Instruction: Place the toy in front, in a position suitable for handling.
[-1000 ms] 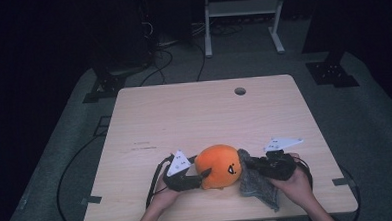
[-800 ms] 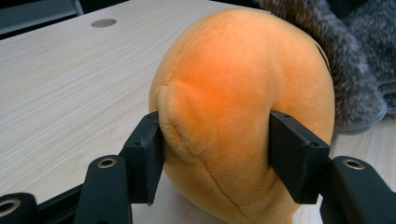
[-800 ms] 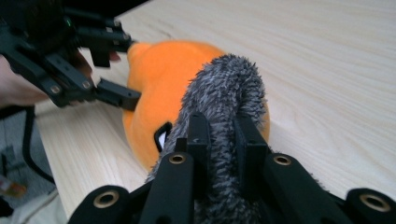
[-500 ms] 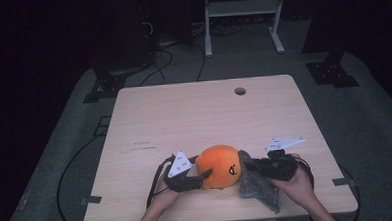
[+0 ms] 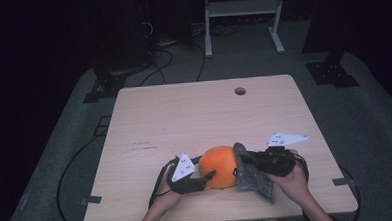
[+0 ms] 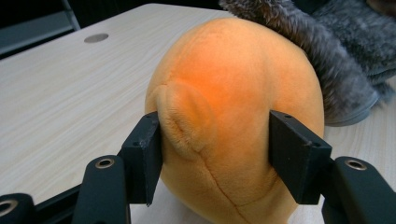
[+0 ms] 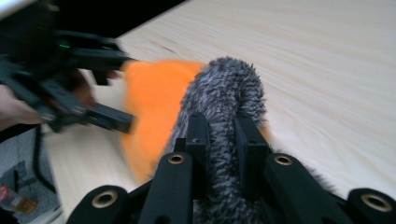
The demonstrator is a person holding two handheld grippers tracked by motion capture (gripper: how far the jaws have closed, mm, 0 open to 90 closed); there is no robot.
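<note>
Both tongs grip soft things near the front edge of the surface [image 5: 184, 116].
Left tongs [image 6: 212, 156] clamp the orange plush toy [image 6: 233, 102]; right tongs [image 7: 223, 140] pinch the grey furry cloth [image 7: 224, 93] draped against it. The cloth seems partly on, with covering still left.

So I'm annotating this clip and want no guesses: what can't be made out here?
- Orange plush toy: its underside, cut off by the bottom edge in the left gripper view; its right side, covered by the grey furry cloth in the high view.
- Left gripper: blurred in the right gripper view.
- Cloth's full shape: hidden behind the right gripper clamping it.
</note>
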